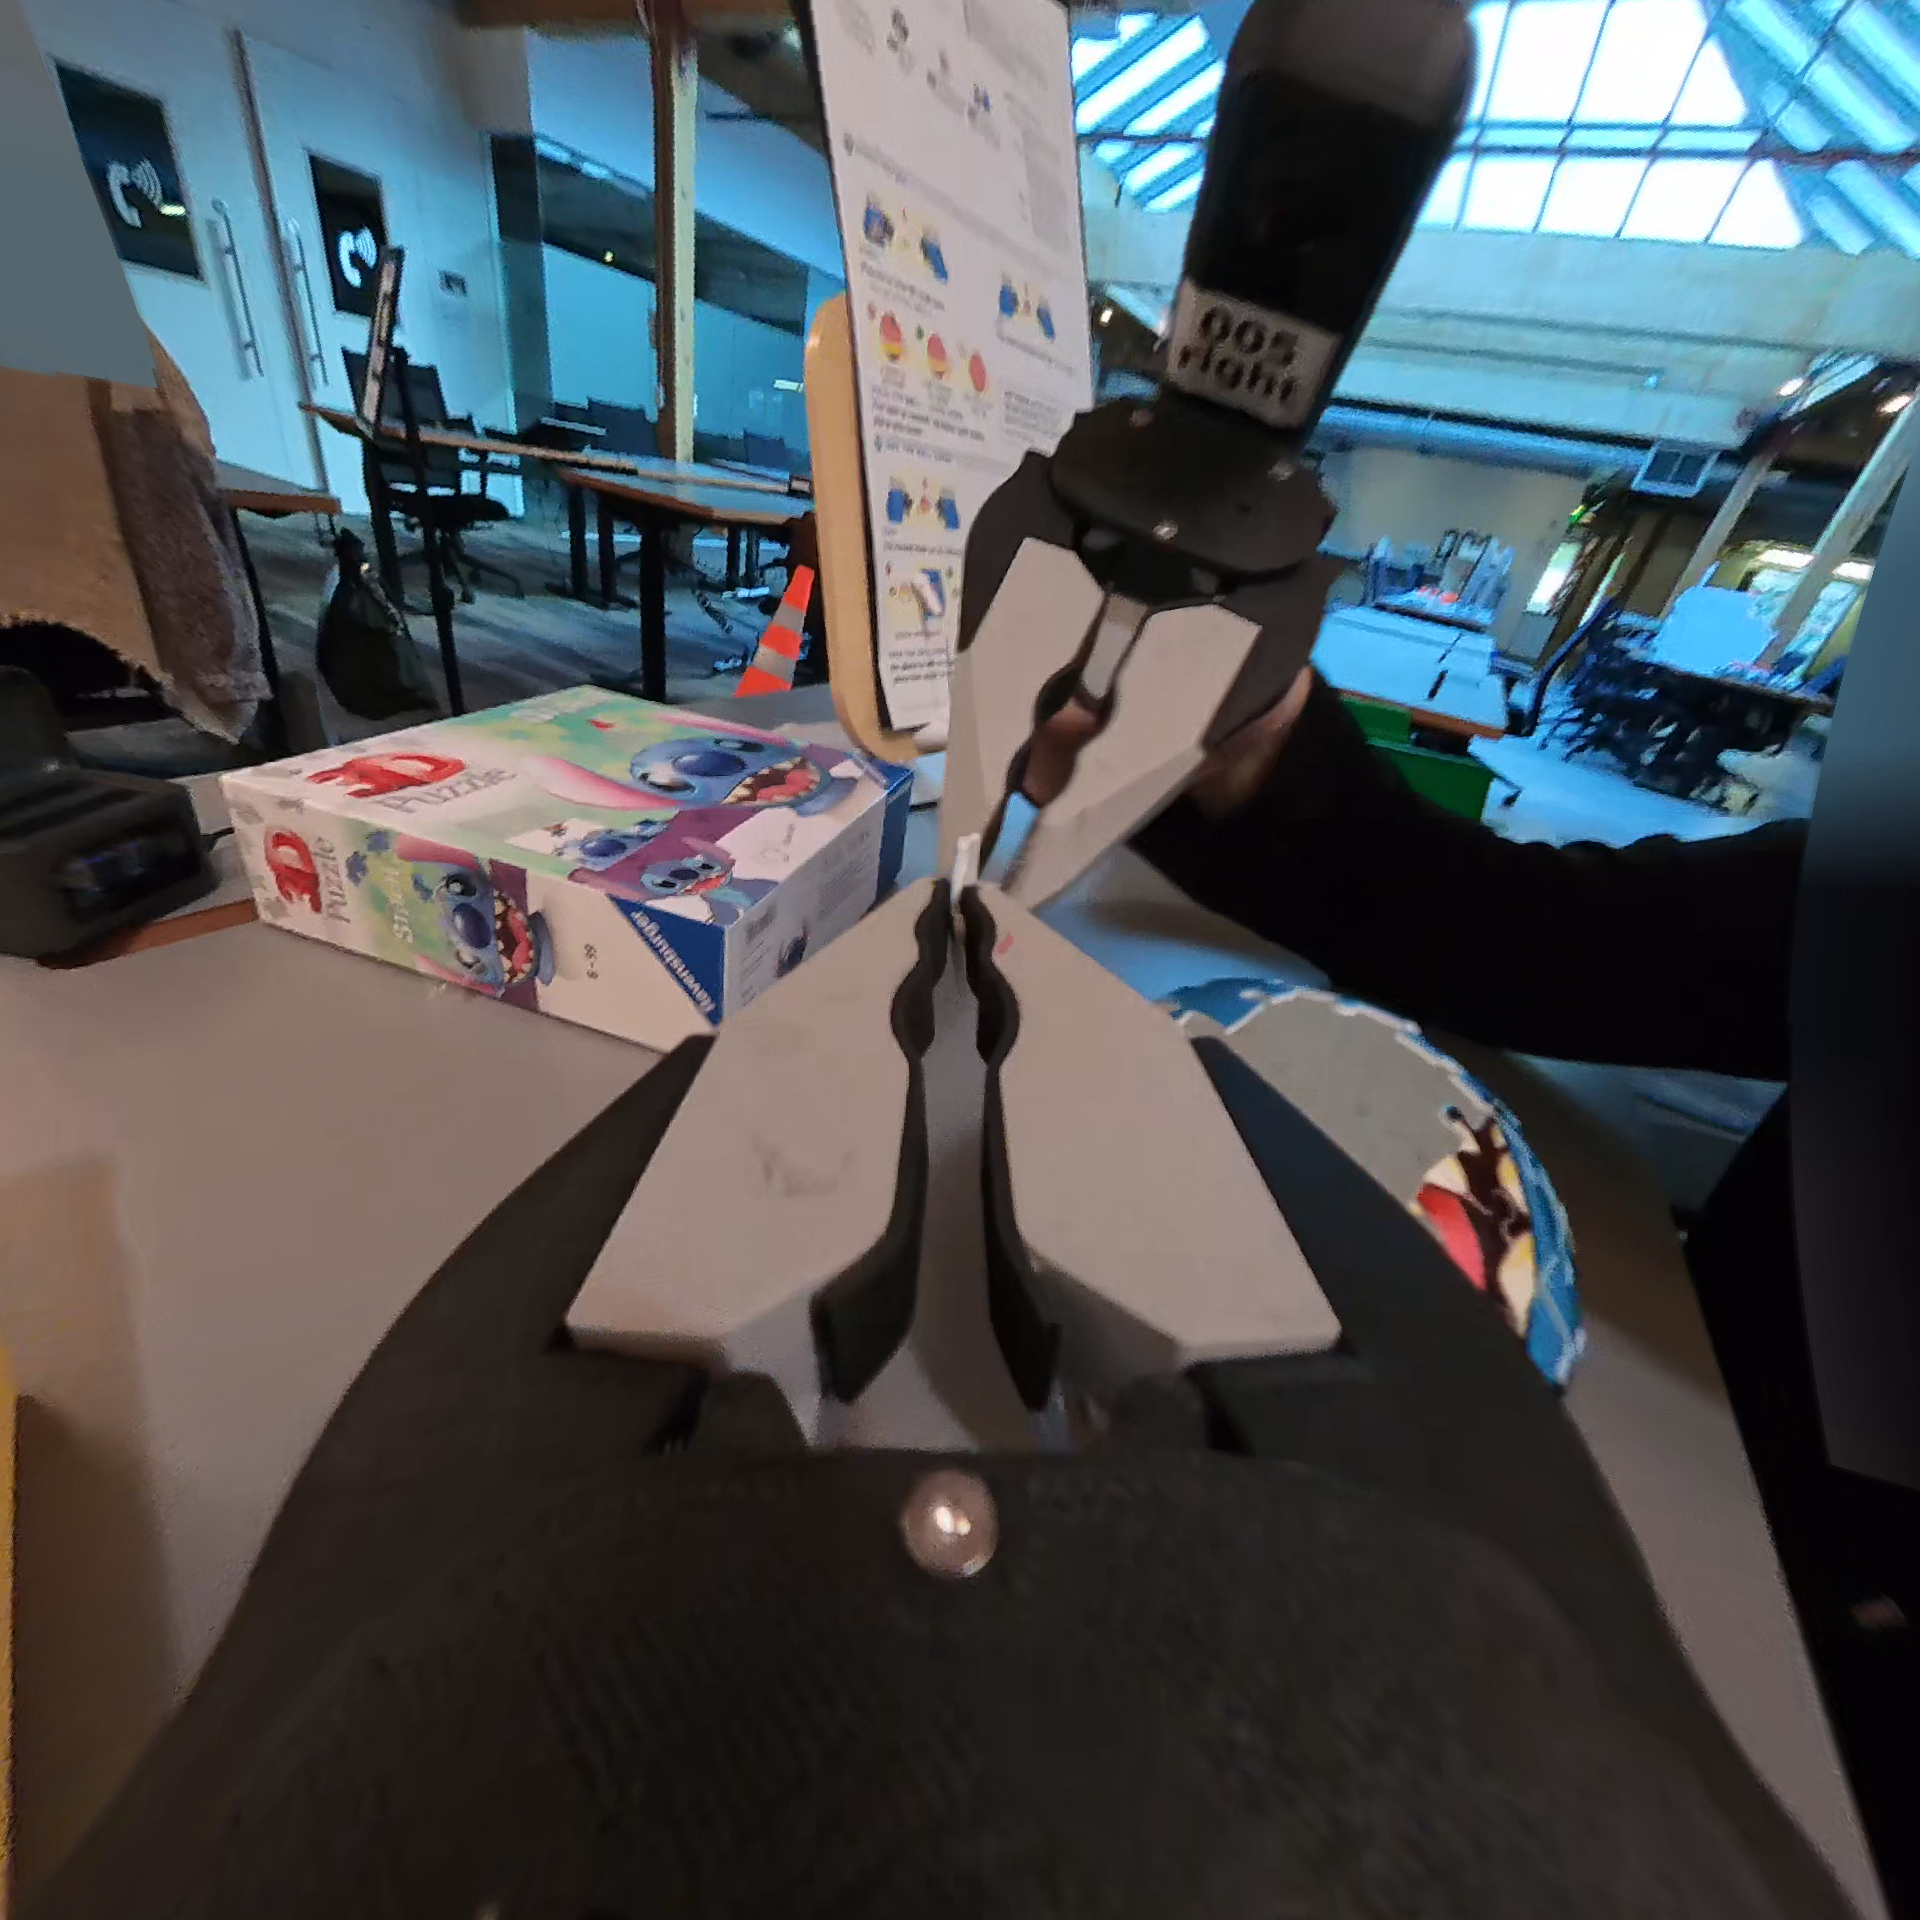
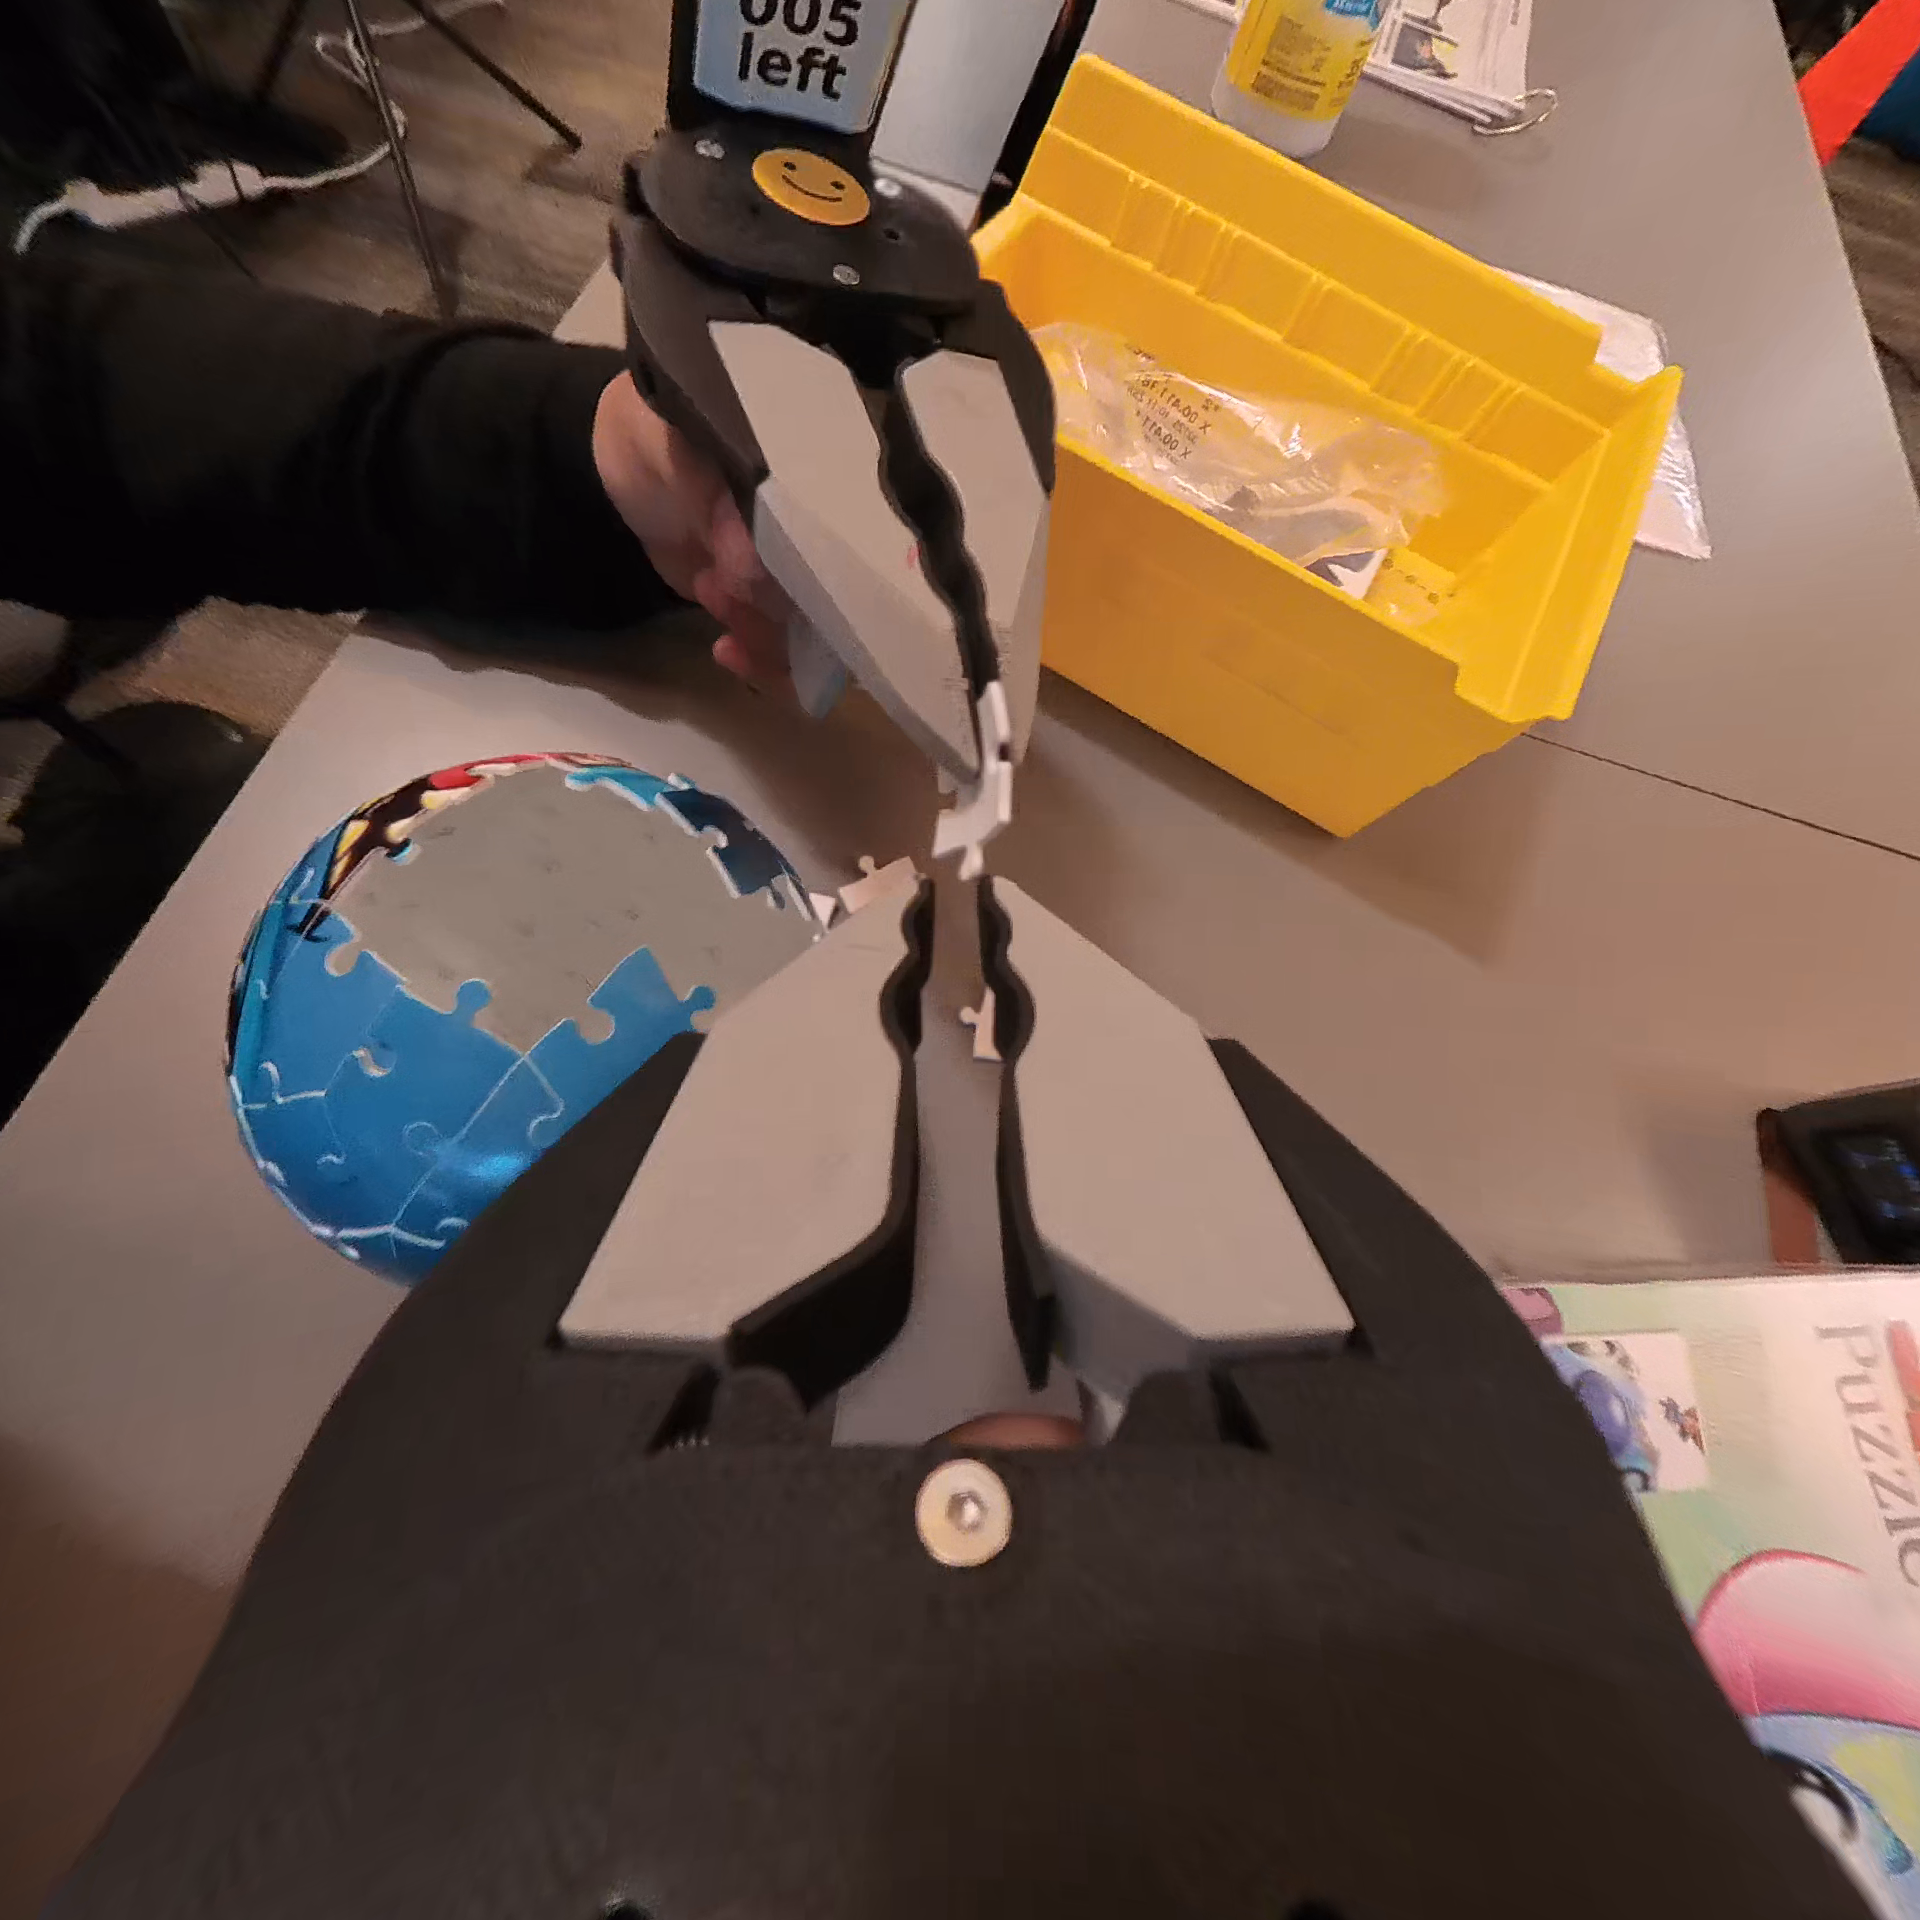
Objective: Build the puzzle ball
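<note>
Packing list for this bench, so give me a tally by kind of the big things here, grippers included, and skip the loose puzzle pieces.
Grippers, left gripper and right gripper: 2
Part-built puzzle ball: 1
Puzzle box: 1
Yellow bin: 1
Bottle: 1
Total: 6
</note>
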A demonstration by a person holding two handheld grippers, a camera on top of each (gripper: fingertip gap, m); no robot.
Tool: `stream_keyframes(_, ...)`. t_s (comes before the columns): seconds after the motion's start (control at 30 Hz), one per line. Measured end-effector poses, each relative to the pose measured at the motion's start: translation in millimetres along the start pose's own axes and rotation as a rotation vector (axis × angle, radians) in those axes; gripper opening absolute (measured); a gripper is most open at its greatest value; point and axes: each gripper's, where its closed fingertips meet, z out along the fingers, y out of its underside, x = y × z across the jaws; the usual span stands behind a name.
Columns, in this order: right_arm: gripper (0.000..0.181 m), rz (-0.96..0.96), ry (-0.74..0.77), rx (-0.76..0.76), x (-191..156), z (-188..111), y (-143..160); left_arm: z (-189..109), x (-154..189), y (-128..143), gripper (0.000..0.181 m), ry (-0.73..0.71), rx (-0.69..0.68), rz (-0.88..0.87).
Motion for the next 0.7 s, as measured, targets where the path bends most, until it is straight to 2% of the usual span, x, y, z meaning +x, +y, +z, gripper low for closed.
stream_keyframes(0.13, 0.0, 0.021, -0.014, 0.05, -1.1, 0.4, -8.7, -5.0, 0.6, -14.9, 0.0, 0.016, 0.095, -0.051)
stream_keyframes(0.3, 0.0, 0.063, -0.065, 0.142, -6.4, -4.7, -22.8, -5.2, -1.8, -15.1, 0.0, 0.01, 0.103, -0.068)
stream_keyframes(0.47, 0.0, 0.102, -0.071, 0.126, -2.4, -1.8, -17.0, -2.9, -4.2, -11.8, 0.0, -0.014, 0.091, -0.055)
stream_keyframes(0.63, 0.001, 0.098, -0.004, 0.092, 8.1, -2.2, -11.1, -5.2, -3.4, -15.8, 0.0, 0.0, 0.115, -0.068)
stream_keyframes(0.7, 0.002, 0.093, -0.043, 0.125, 1.5, -2.7, -16.5, -4.8, -4.4, -15.0, 0.0, -0.012, 0.112, -0.056)
